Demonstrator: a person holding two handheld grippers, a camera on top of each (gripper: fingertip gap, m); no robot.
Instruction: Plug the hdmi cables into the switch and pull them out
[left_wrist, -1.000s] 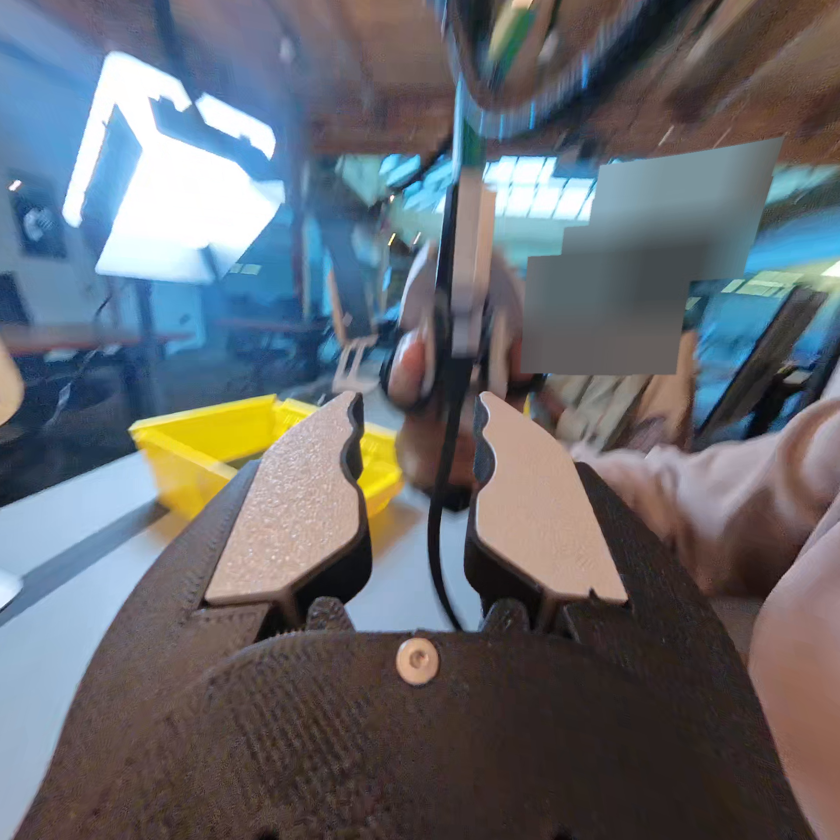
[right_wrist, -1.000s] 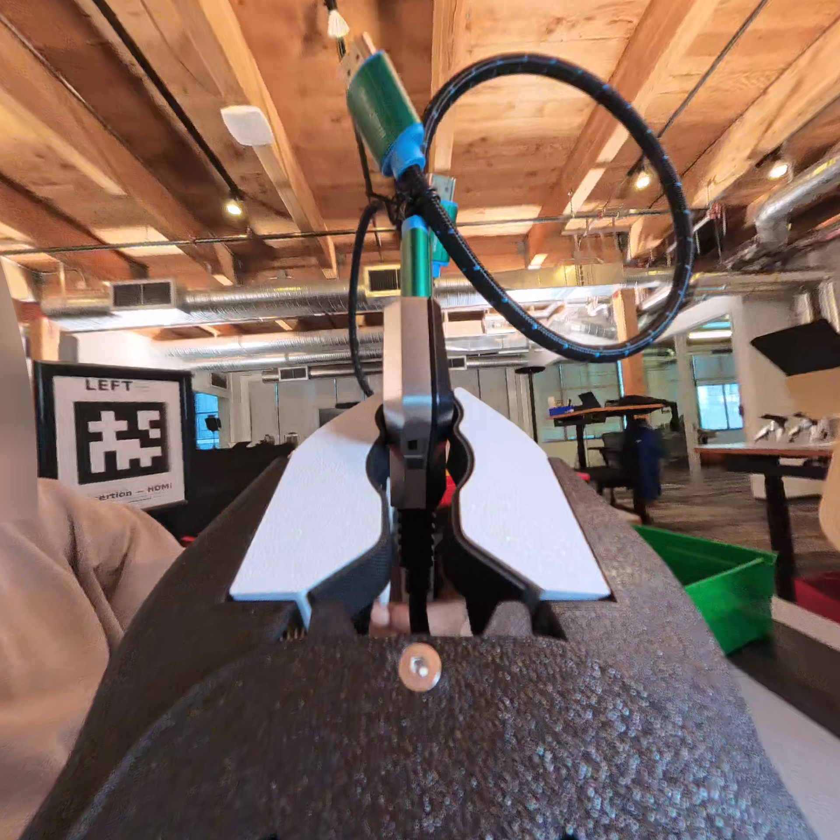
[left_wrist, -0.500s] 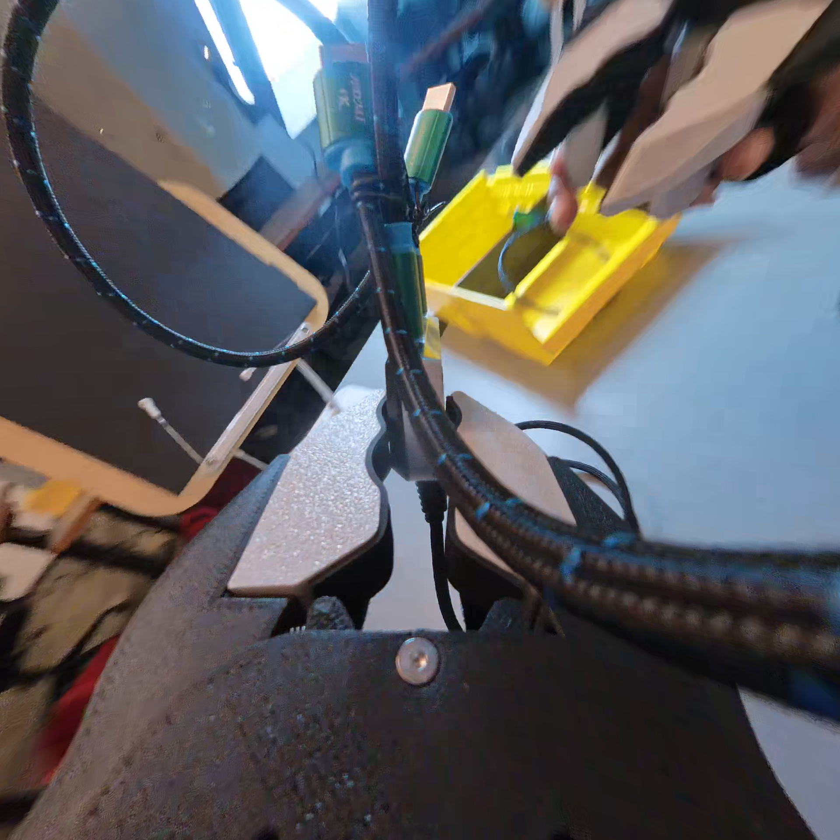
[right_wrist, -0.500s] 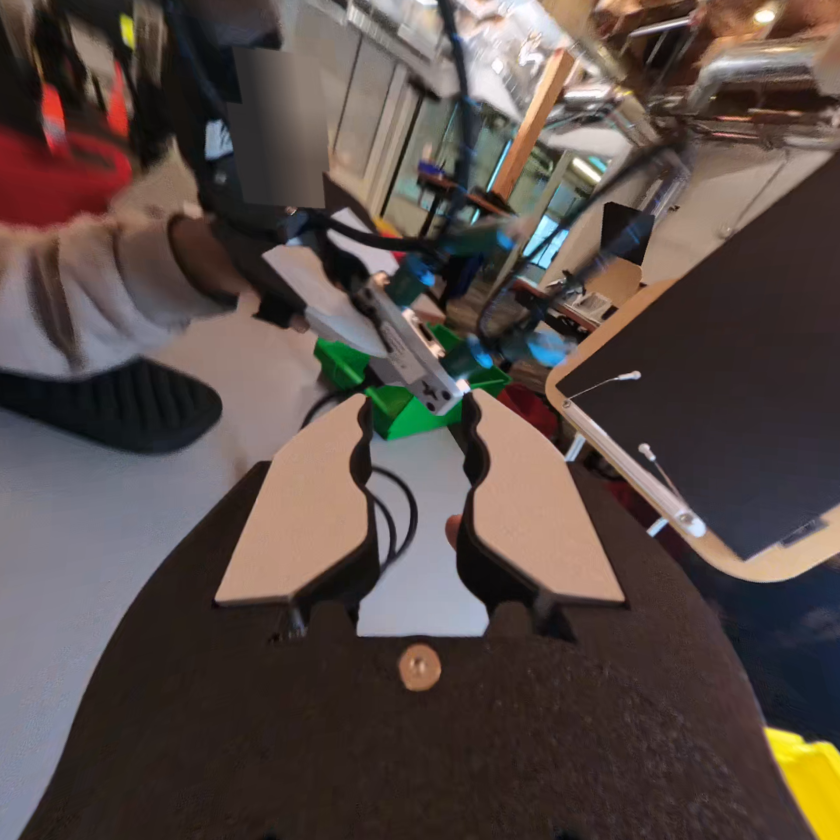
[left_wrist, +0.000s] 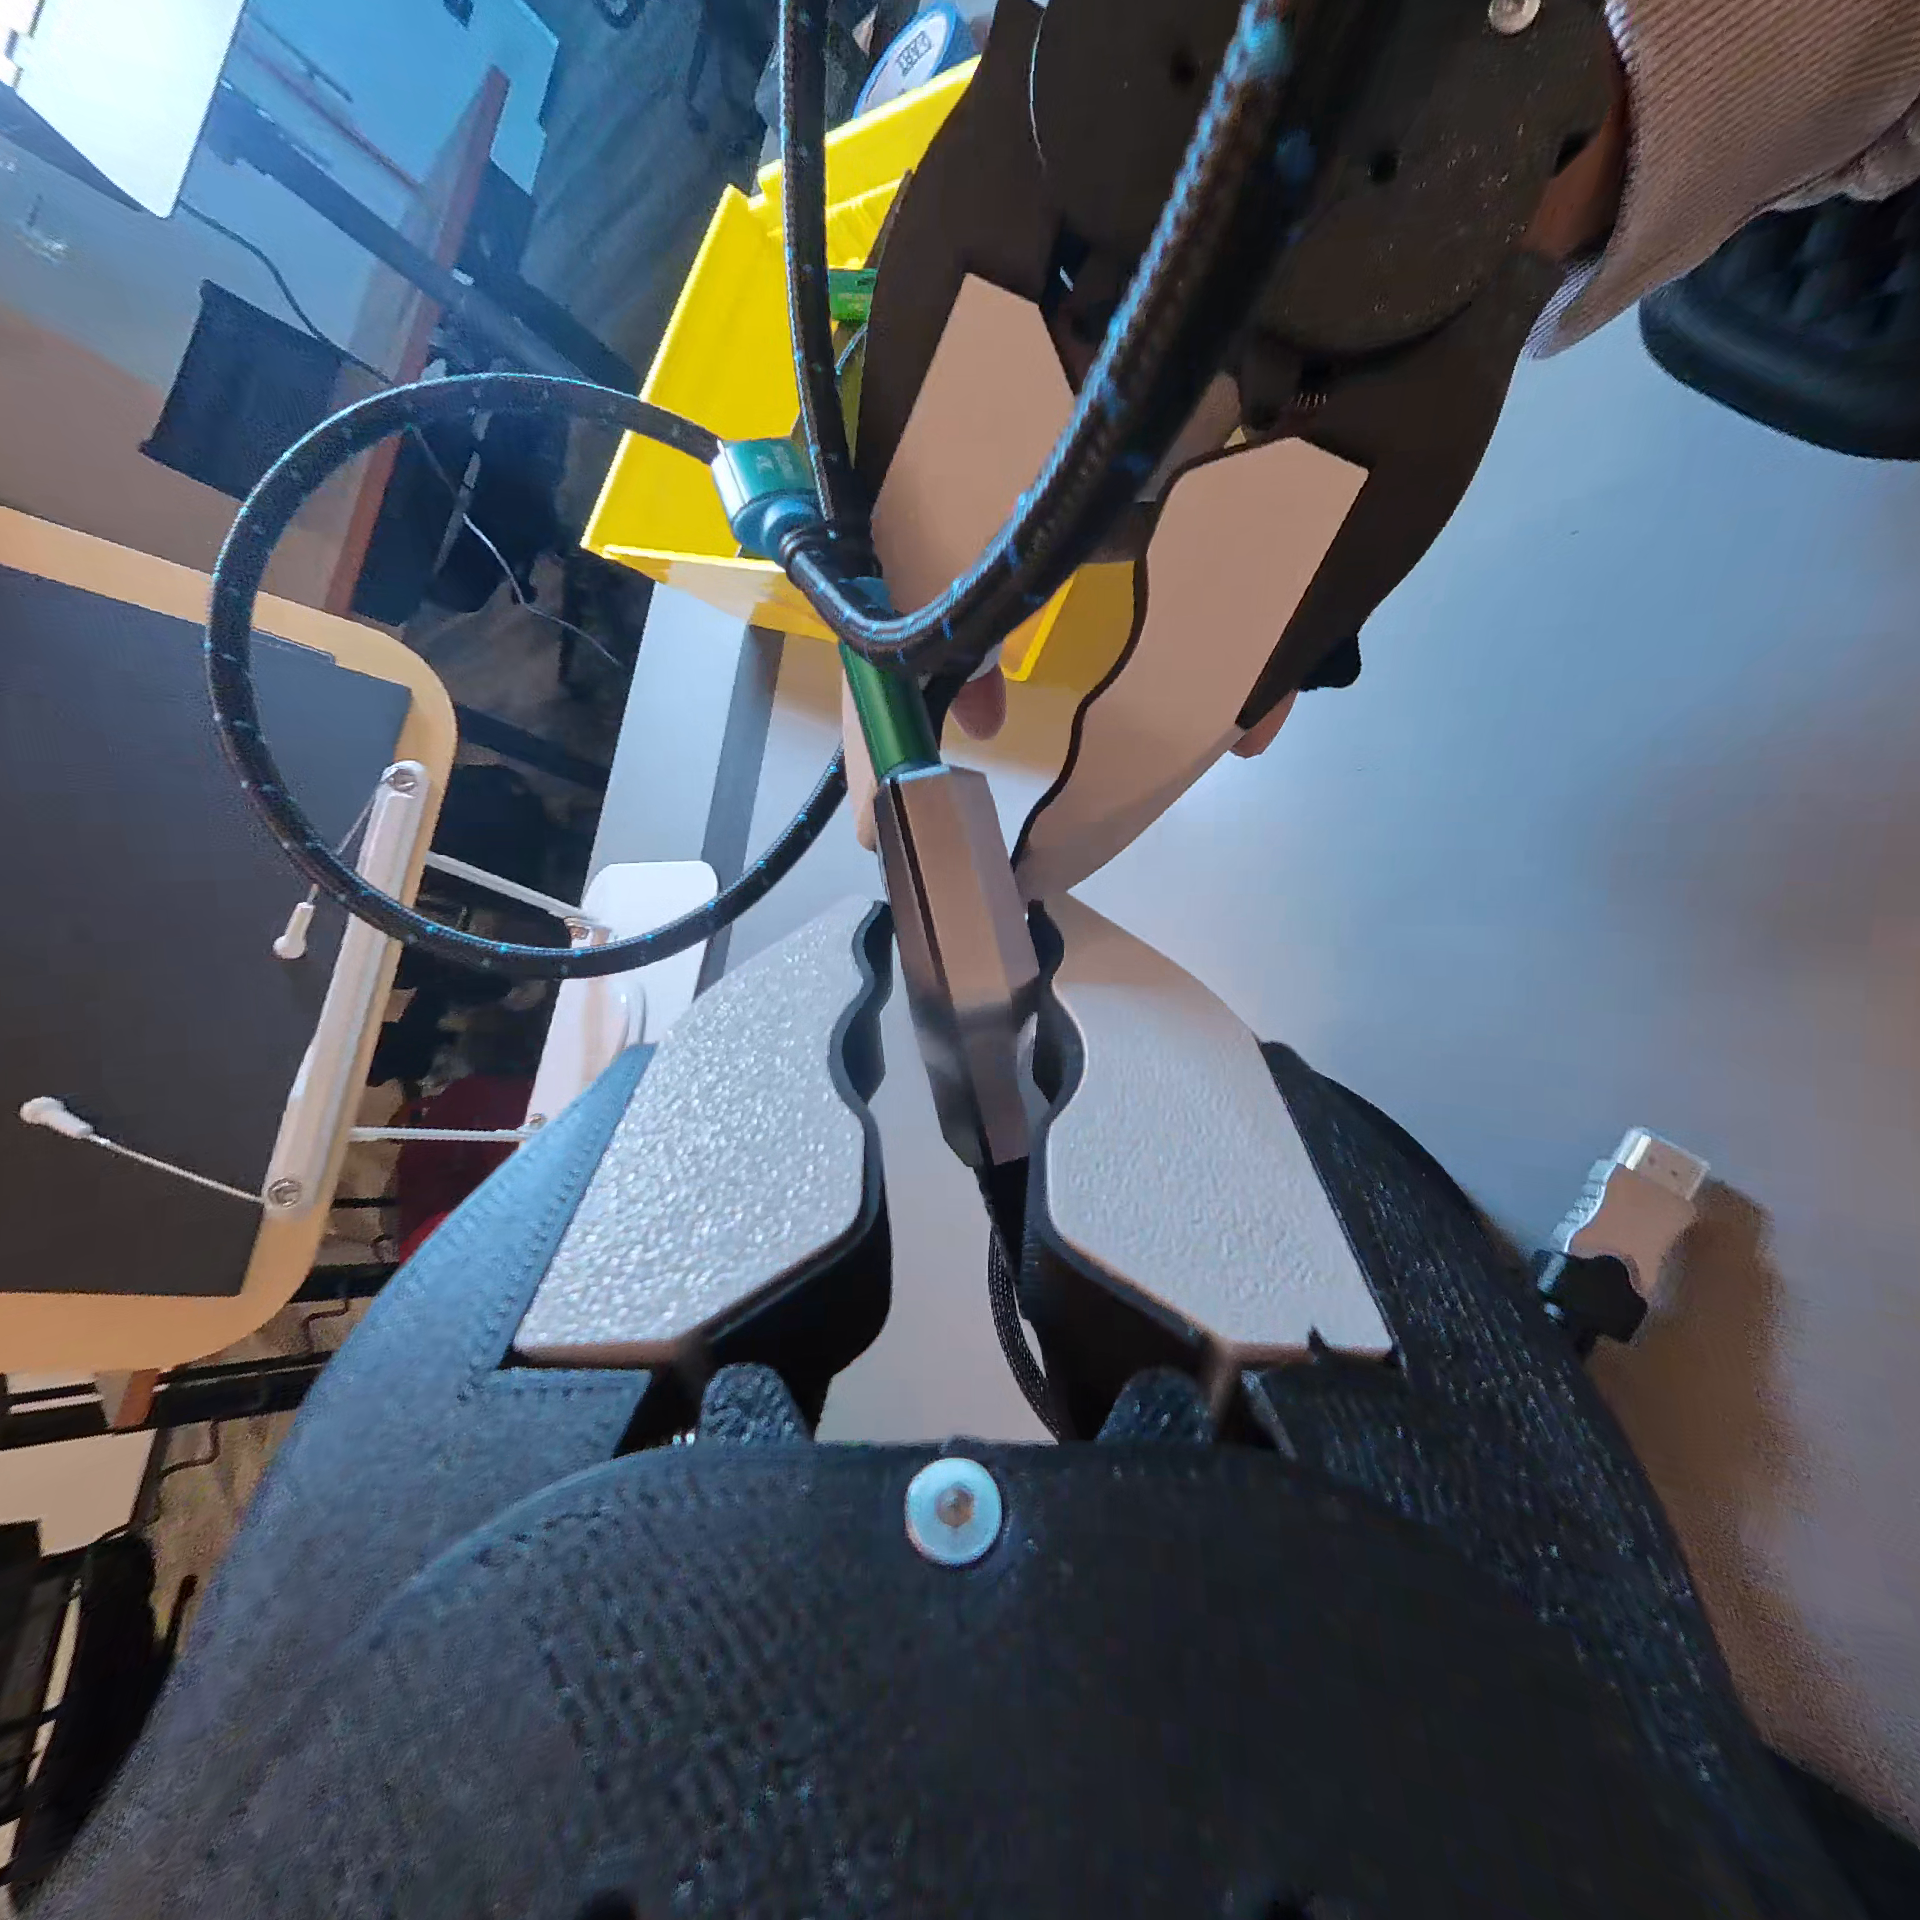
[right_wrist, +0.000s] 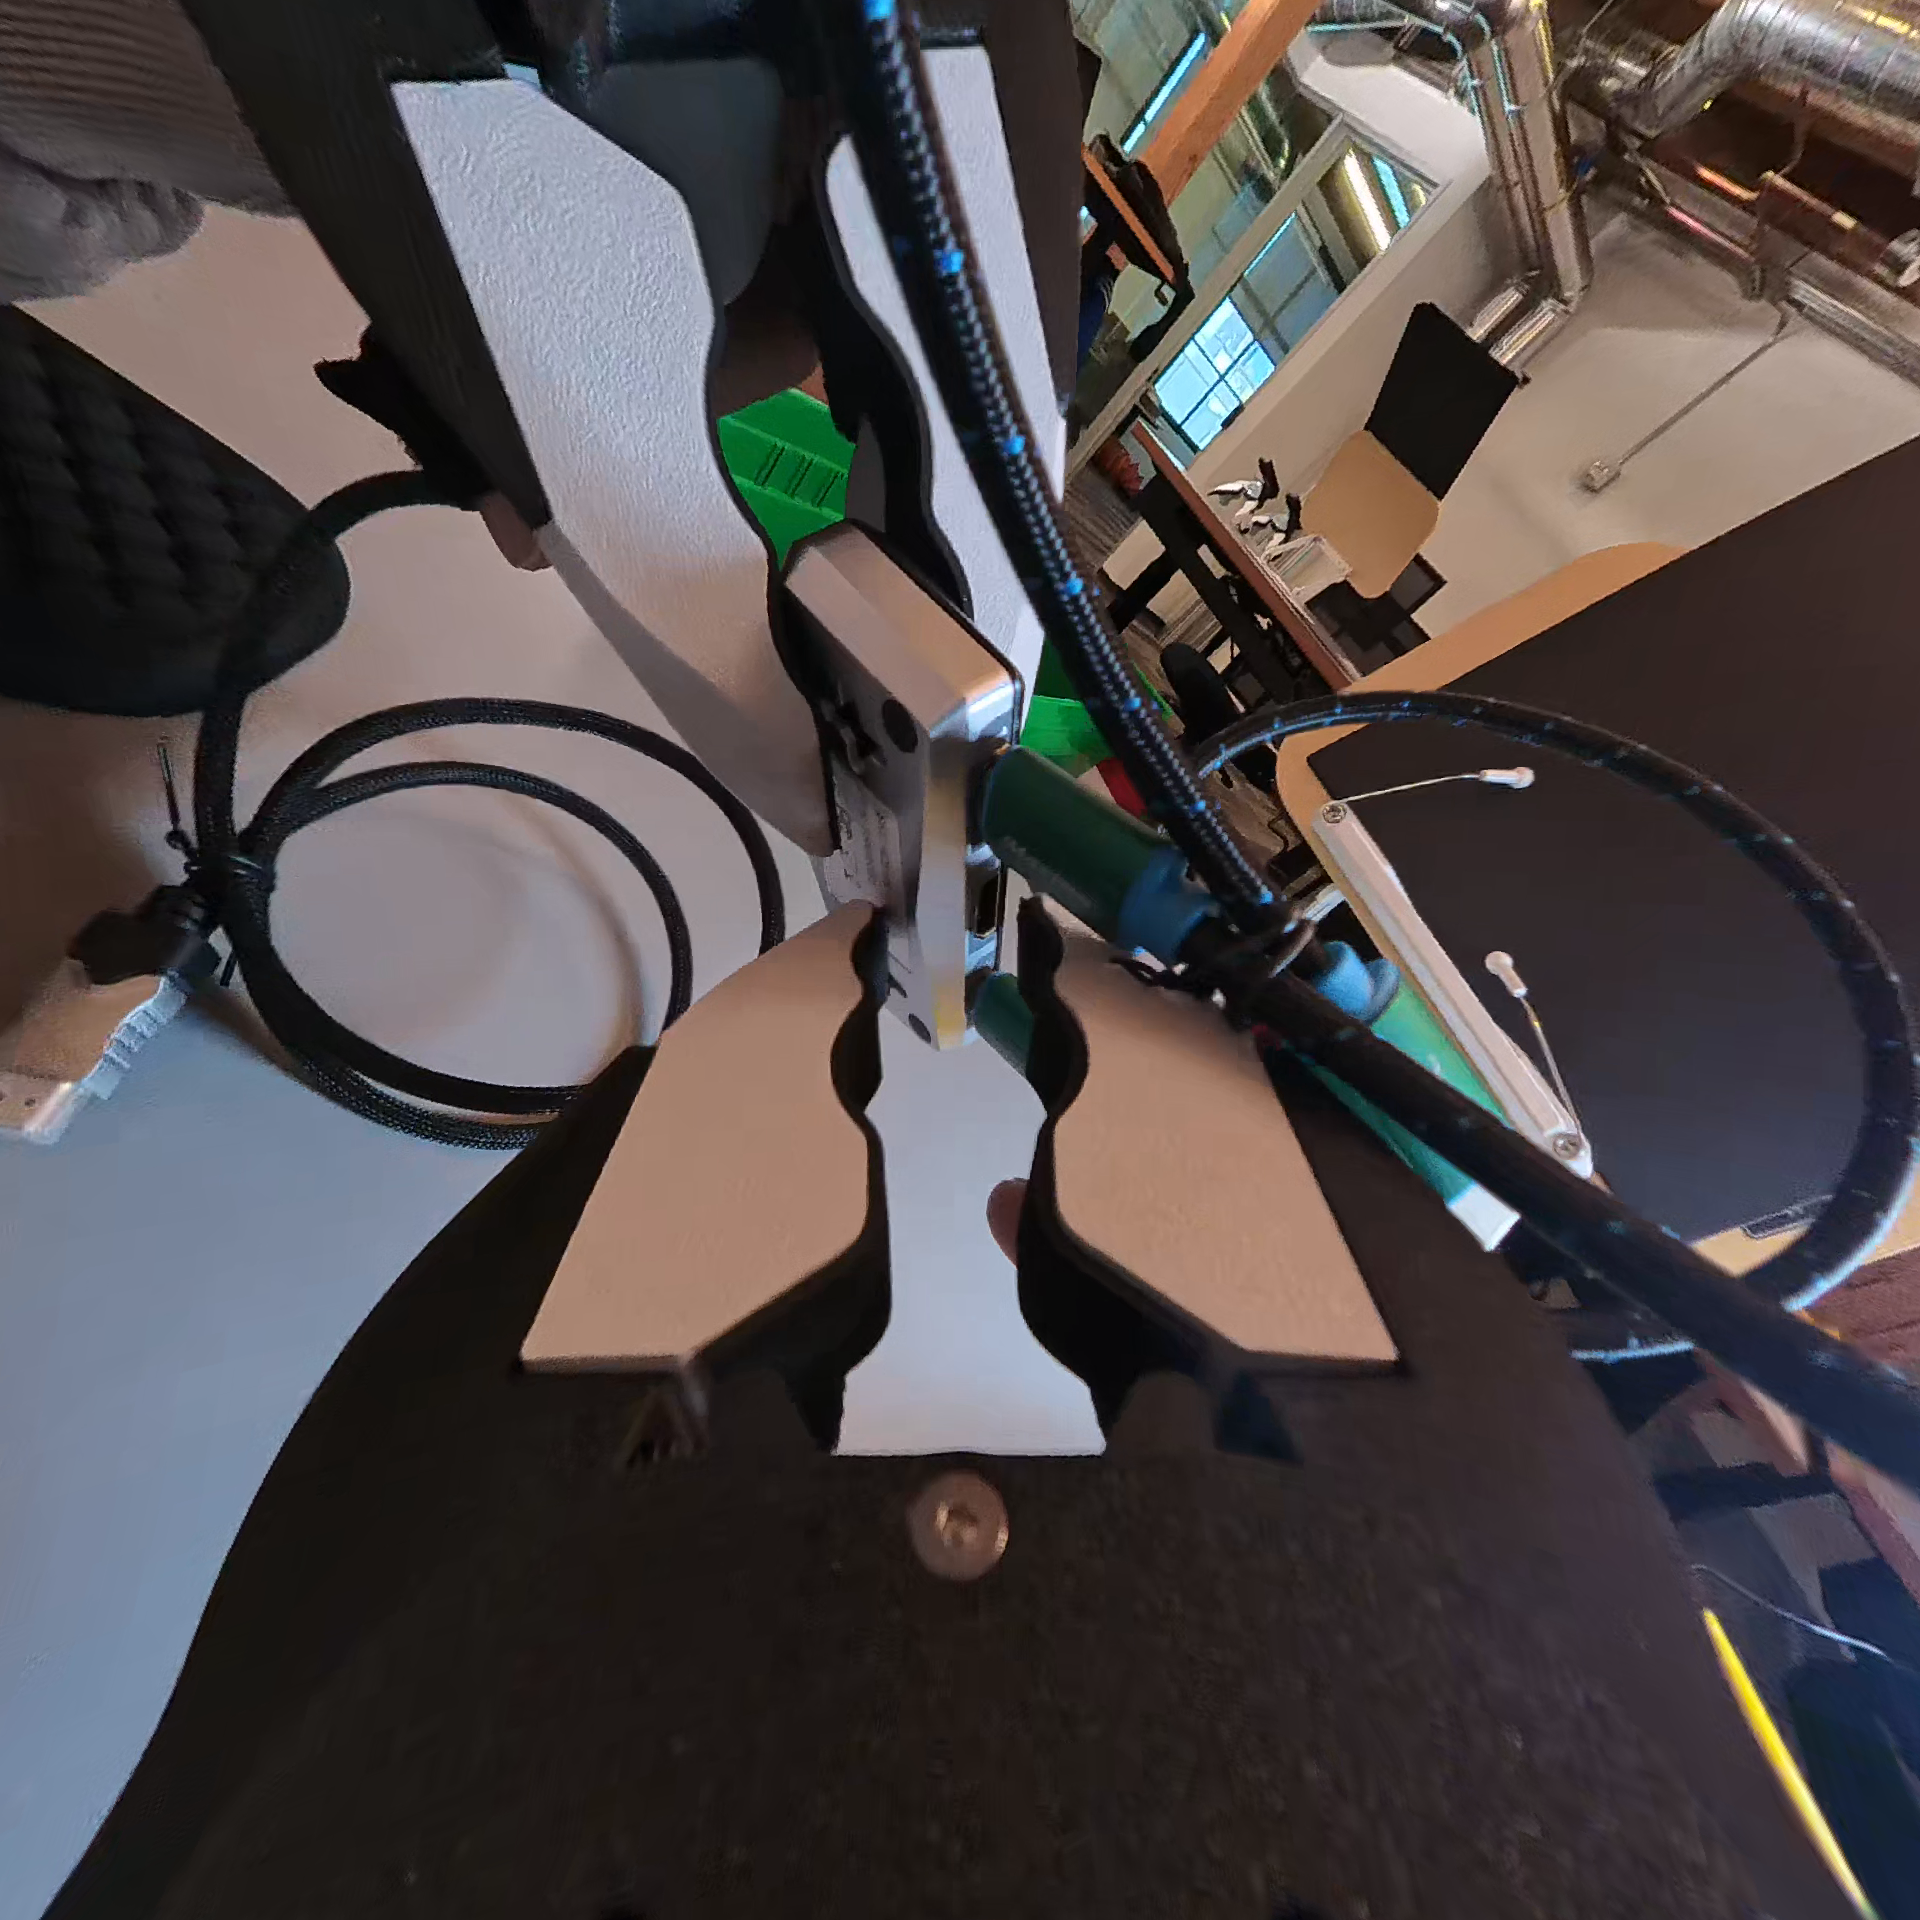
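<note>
My left gripper (left_wrist: 961, 925): jaws clamped on the lower half of the switch (left_wrist: 945, 862), a slim silver box held off the tabletop (left_wrist: 1558, 831) with its long edge facing my left camera.

My right gripper (right_wrist: 948, 920): jaws parted to a moderate gap. Their tips sit on either side of the switch's near corner and grip nothing.

Markings: a white label (right_wrist: 862, 831) with fine print is on the switch's broad face, and it is too small to read. The free green plug (left_wrist: 764, 483) carries lettering that is blurred.

Connections: one green plug (left_wrist: 894, 717) is seated in the far end of the switch. Its black braided cable (left_wrist: 270, 540), flecked with blue, forms a wide loop to the left. The free green plug is tied against that cable.

Obstructions: a run of the braided cable crosses diagonally over my right camera's view and covers part of the right finger. In my left camera's view it lies across the right gripper.

Surroundings: a loose silver plug (left_wrist: 1631, 1205) and a coiled black cable (right_wrist: 416, 1091) rest on the tabletop. A yellow bin (left_wrist: 727, 343) and a green bin (right_wrist: 779, 457) stand farther off. A black panel (left_wrist: 104, 935) with a pale wooden edge stands beyond the tabletop's edge
</note>
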